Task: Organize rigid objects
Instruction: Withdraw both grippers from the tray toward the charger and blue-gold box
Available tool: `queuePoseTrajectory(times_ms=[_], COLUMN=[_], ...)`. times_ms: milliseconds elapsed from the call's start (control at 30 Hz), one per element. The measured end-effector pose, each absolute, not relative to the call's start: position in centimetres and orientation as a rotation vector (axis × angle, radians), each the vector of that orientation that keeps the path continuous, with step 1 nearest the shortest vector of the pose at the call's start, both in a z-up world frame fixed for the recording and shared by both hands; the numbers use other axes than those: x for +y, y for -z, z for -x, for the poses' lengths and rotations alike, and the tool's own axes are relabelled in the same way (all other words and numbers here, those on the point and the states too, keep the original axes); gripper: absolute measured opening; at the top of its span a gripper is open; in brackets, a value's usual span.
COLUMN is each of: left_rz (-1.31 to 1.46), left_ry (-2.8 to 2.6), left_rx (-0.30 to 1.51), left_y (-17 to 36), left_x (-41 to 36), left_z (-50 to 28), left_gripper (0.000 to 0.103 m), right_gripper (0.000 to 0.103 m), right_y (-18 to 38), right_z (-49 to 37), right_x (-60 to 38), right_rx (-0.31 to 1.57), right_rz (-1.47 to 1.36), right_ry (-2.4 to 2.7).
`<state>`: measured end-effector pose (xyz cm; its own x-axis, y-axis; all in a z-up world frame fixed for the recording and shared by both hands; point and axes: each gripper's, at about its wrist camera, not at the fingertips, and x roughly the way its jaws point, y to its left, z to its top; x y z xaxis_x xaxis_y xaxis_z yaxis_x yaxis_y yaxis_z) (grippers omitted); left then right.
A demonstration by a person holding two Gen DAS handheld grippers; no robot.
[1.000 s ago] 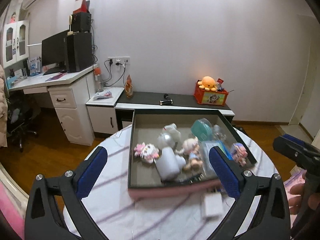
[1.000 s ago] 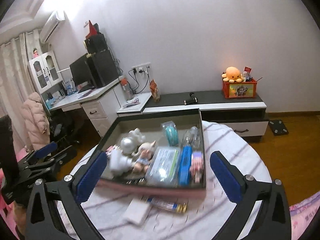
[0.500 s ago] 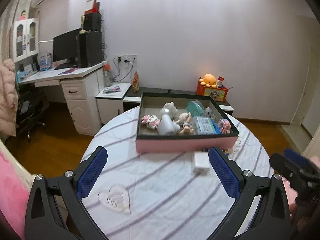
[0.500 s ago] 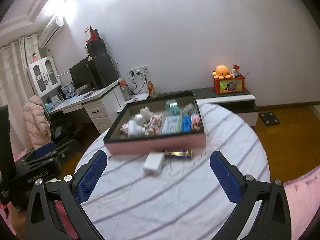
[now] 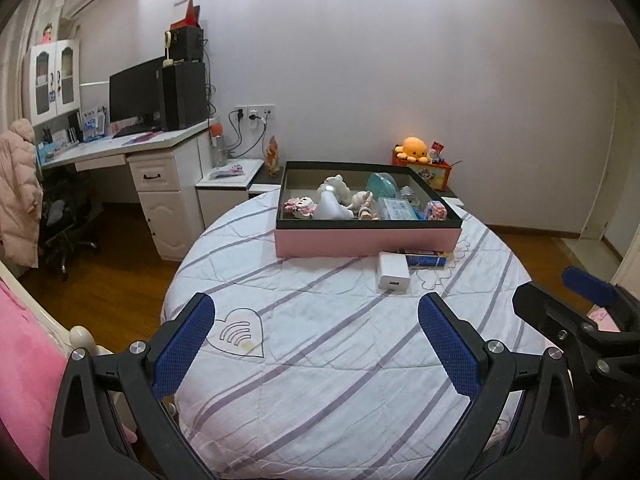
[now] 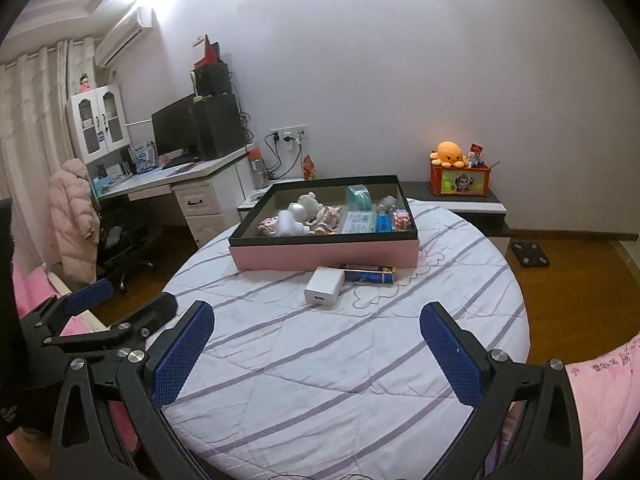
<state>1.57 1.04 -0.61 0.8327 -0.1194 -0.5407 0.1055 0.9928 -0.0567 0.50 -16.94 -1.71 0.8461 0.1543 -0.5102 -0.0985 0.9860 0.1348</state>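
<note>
Inspection finds the task mostly advanced but not closed out. The pink box point(image 5: 367, 242), seated on the round quilted surface point(image 5: 320, 340) at centre frame in both views, already holds a row of small rigid items: a white figurine point(image 5: 332, 208), small dolls point(image 5: 364, 204), a teal round case point(image 5: 382, 186), a clear packet point(image 5: 398, 209) and a pink item point(image 5: 436, 211) at its right end. Two items remain outside it, lying on the surface just in front of the box's near wall: a white charger block point(image 5: 393, 270) and, touching or just beside it to the right, a blue and gold flat pack point(image 5: 426, 259). In my judgement these two are the outstanding work, and both should go into the box. The left claw point(image 5: 316, 344) stands wide open and empty, low in its frame, well apart from both loose items. The right claw point(image 6: 316, 344) is likewise spread wide, holding nothing, and equally short of them. In the left wrist view the right claw shows at the right edge; in the right wrist view the left claw shows at the lower left. Neither claw is in contact with any object.
</note>
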Motion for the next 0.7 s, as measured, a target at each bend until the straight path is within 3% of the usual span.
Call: queuePoseTrajectory(times_ms=[433, 700], left_rz=[0.028, 0.010], left_ry=[0.148, 0.207], left_rx=[0.631, 0.734], left_y=[2.4, 5.5], left_x=[0.2, -3.2], left_z=[-3.2, -9.0], left_gripper=[0.103, 0.103], right_gripper=[0.103, 0.103], right_y=[2.9, 5.2], right_z=[-1.6, -5.9], right_x=[-18.2, -21.7], right_rx=[0.588, 0.657], right_rz=[-0.109, -0.140], right_ry=[-0.110, -0.041])
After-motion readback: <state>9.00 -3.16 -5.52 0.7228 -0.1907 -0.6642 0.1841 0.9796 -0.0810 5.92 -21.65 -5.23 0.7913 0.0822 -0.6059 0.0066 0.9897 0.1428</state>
